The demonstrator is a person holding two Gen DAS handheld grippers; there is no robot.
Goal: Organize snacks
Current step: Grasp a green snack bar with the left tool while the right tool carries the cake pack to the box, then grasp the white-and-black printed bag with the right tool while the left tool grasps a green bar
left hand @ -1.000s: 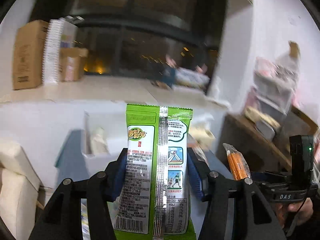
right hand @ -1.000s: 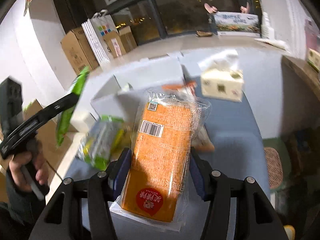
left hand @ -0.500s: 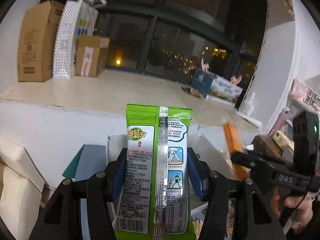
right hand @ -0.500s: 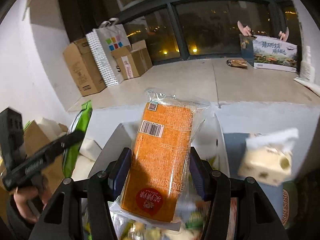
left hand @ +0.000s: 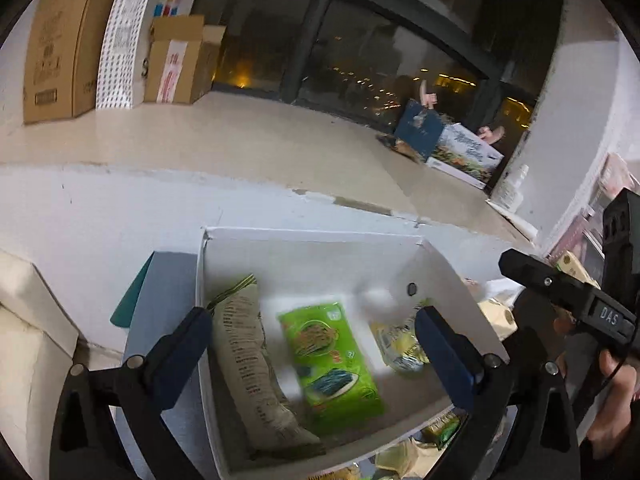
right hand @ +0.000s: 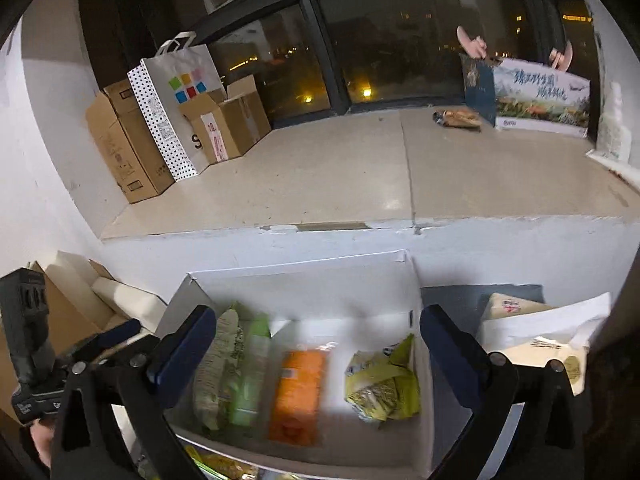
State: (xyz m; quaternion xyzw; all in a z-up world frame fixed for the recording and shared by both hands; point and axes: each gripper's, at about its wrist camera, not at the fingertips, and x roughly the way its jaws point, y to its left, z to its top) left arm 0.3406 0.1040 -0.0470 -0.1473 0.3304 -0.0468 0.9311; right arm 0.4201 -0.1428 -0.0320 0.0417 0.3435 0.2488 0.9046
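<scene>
Both jaws have just sprung wide: left gripper [left hand: 312, 344] and right gripper [right hand: 318, 340] hold nothing, their green packet [left hand: 330, 354] and orange packet [right hand: 298, 396] dropped into the white box [right hand: 296, 266] for sorting

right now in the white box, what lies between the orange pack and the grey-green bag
In the right wrist view, a bright green packet lies between the orange pack and grey-green bag.

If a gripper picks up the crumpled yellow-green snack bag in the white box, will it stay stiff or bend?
The crumpled yellow-green snack bag is already creased, so it would probably bend and sag. Its shiny film may be slippery. It looks thin, so likely light.
</scene>
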